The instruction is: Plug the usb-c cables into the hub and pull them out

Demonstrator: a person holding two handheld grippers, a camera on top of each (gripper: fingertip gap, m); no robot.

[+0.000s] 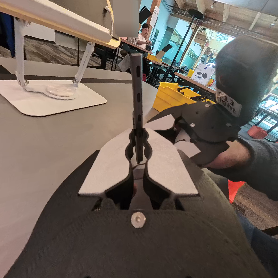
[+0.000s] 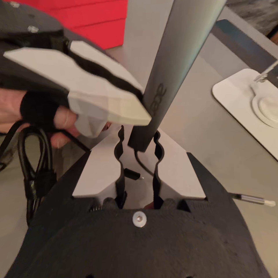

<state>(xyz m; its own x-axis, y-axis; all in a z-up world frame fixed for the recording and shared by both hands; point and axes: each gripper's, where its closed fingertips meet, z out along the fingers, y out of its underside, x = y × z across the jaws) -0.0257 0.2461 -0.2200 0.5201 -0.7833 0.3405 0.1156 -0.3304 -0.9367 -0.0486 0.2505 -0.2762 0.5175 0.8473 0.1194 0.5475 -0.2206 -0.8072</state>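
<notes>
The left gripper (image 1: 137,144) fills the near part of the left wrist view, its jaws narrow and clamped on one slim grey hub (image 1: 137,96), which stands on edge out from between them. Three port slots show along the hub's thin side beyond the fingertips, and a fourth sits between them. A thin dark lead (image 2: 142,163) leaves the hub's lower end.

In the right wrist view the right gripper (image 2: 139,144) sits close under that lower end; its jaws stand moderately apart with nothing pressed between them. One black usb-c plug (image 2: 132,175) with a bright metal tip shows in the gap near the left finger; whether anything grips it cannot be told. A bundle of looped black cables (image 2: 35,162) hangs by the person's gloved hand (image 2: 34,111) at the left.

On the grey table (image 1: 49,139) stands one white stand (image 1: 49,97), its base plate toward the far left with bare surface between it and the hub. One small brush (image 2: 254,200) lies at the right. Yellow bins (image 1: 170,96) sit past the table's far right edge.
</notes>
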